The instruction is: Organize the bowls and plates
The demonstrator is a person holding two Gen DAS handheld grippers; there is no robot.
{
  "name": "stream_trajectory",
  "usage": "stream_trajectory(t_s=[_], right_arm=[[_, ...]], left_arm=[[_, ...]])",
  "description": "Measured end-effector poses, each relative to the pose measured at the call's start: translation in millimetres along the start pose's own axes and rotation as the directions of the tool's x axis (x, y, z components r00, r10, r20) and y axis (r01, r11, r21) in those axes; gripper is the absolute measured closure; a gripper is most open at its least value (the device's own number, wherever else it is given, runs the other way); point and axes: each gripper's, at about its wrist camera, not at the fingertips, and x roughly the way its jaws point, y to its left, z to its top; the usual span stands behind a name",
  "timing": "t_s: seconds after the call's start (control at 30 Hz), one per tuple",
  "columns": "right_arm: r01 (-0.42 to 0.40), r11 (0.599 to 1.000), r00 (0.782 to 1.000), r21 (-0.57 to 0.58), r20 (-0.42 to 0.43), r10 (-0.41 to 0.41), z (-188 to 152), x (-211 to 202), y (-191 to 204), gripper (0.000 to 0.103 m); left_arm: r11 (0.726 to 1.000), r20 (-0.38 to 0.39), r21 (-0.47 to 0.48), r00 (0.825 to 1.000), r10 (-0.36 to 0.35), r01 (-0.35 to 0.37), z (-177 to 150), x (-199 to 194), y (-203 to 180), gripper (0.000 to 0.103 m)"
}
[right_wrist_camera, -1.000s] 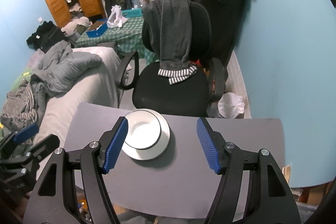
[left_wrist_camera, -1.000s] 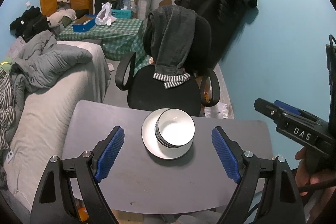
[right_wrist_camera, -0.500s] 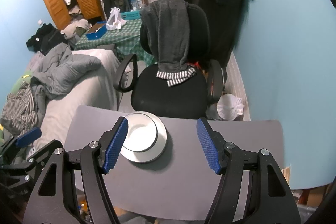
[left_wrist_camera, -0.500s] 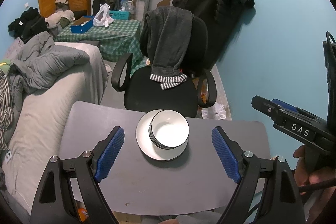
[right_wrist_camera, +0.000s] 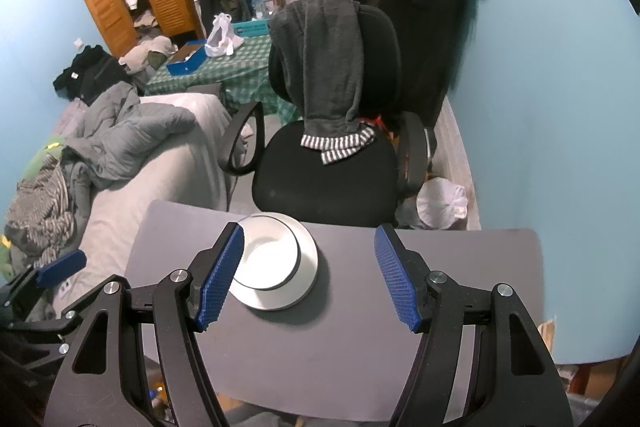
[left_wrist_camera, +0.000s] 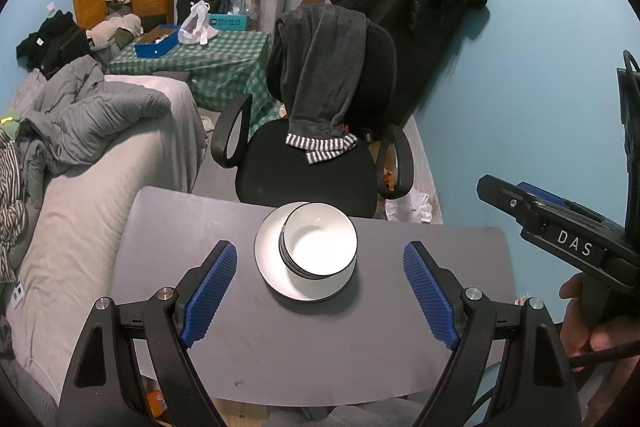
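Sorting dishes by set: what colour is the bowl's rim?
Black rim on a white bowl, clearest in the left wrist view.

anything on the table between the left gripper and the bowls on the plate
Nothing visible. The left gripper hangs open above the grey table, and only bare tabletop lies between its blue fingers and the stacked bowls sitting on the white plate.

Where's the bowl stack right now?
The bowls sit on the white plate at the far middle of the grey table, just in front of the black chair, ahead of both open grippers.
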Motion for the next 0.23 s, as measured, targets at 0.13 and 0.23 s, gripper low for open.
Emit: stream_trajectory(t_s=[0.13, 0.23], right_arm=[[-0.002, 1.0, 1.0, 0.002, -0.002, 0.002, -0.1, 0.1, -1.0, 0.036], [-0.002, 1.0, 1.0, 0.002, -0.001, 0.002, 0.1, 0.2, -1.5, 0.036]], left_arm=[[1.0, 0.005, -0.002, 1.0, -0.003, 0.003, -0.3, -0.8, -1.2, 0.016], [1.0, 0.002, -0.004, 1.0, -0.005, 0.005, -0.2, -0.5, -2.7, 0.016]])
